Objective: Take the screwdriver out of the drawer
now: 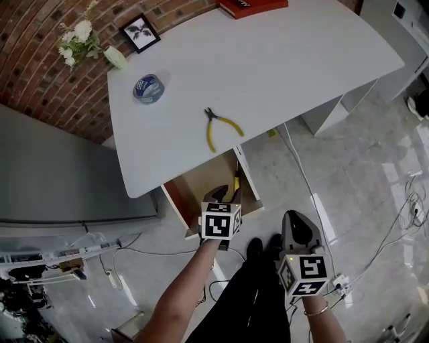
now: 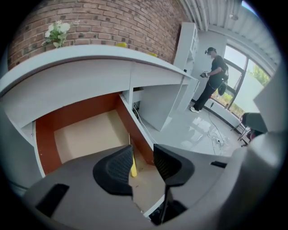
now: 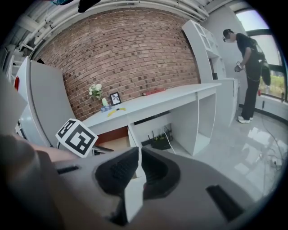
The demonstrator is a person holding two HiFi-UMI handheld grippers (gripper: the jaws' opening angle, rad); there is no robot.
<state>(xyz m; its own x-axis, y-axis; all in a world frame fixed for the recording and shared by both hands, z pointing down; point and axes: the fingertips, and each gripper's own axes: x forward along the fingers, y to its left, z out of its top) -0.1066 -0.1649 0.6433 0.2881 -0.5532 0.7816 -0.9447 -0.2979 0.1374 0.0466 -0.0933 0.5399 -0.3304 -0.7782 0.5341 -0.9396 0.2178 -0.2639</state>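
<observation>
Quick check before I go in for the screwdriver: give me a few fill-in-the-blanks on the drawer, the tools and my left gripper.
The drawer stands ____.
The screwdriver lying in it has a ____ handle.
The pliers lie on top of the ____.
The left gripper, above the drawer with its jaws apart, grips ____.
Missing words: open; yellow; desk; nothing.

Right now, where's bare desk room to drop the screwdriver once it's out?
Widest bare patch: desk top between the pliers and the red book. Smaller one between tape roll and pliers. Crowded: far-left corner, with flowers and picture frame.
</observation>
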